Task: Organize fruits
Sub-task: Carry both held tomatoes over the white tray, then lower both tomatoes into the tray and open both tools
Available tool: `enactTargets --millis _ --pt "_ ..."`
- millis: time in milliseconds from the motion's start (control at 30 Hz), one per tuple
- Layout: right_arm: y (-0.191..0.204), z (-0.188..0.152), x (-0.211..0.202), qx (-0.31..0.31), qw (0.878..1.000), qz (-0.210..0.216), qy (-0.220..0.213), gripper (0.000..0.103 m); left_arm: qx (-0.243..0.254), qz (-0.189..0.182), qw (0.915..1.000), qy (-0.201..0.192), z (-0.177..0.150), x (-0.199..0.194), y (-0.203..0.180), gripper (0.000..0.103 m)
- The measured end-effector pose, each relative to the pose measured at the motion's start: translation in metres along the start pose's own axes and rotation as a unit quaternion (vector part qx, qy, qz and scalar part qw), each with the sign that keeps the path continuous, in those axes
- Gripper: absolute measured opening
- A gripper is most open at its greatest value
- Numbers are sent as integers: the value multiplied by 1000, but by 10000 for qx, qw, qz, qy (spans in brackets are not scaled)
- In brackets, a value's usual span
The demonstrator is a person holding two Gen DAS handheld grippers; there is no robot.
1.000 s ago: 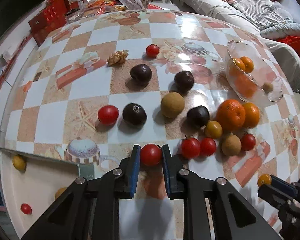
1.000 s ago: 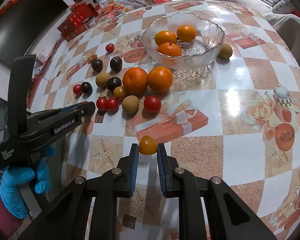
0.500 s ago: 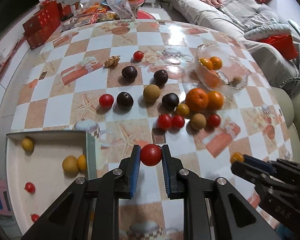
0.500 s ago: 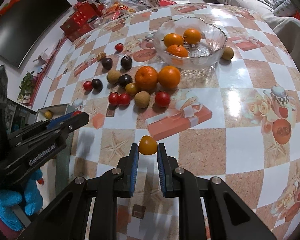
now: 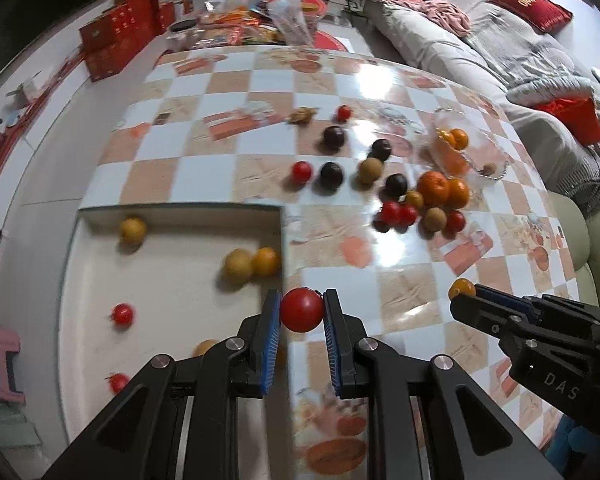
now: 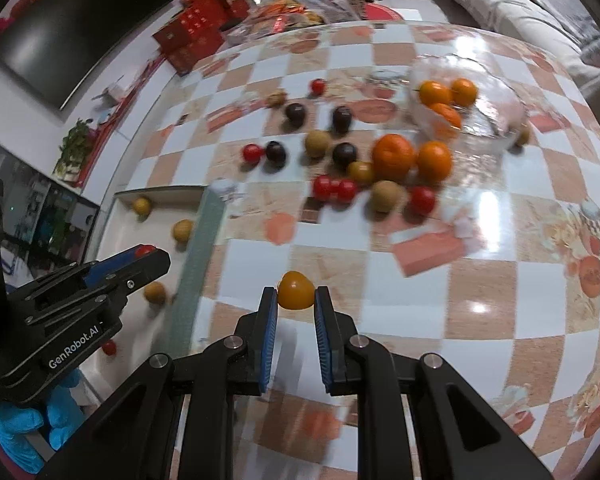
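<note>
My left gripper is shut on a red tomato and holds it in the air over the right wall of the white tray. The tray holds several small yellow and red fruits. My right gripper is shut on a yellow-orange tomato, held above the checkered table to the right of the tray. It also shows in the left wrist view. Loose fruits lie in a cluster on the table beyond.
A glass bowl with three oranges stands at the far right of the table. Two big oranges lie in front of it. Red boxes and snack bags crowd the far end. A sofa runs along the right.
Both grippers have pulled back and to the left with their fruits. The left one has come over the tray's right wall; the tray now fills more of both views.
</note>
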State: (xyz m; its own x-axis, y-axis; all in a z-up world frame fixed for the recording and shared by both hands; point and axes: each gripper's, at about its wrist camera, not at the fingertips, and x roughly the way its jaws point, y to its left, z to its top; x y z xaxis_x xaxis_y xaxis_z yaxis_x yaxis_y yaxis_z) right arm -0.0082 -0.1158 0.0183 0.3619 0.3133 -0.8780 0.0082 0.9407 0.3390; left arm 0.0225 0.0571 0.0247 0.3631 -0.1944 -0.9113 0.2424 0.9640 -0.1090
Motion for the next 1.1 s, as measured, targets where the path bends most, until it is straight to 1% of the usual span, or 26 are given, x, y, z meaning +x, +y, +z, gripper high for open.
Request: enactTargets --millis 433,600,733,933,1100 --pt "72 1 16 -553 9981 207 154 20 -515 249 9984 -6 -22 -18 65 22" --pt "94 0 23 -732 9967 283 215 20 -713 357 9968 36 -37 -23 89 22" --pt "110 -5 29 -843 9953 361 307 20 -872 435 9951 176 -54 -24 106 22" --pt "129 -17 43 -990 9927 457 524 20 -937 509 9933 444 -78 -17 116 22" --pt "141 -32 60 -1139 9891 487 796 20 -787 569 9935 587 -90 -5 112 22"
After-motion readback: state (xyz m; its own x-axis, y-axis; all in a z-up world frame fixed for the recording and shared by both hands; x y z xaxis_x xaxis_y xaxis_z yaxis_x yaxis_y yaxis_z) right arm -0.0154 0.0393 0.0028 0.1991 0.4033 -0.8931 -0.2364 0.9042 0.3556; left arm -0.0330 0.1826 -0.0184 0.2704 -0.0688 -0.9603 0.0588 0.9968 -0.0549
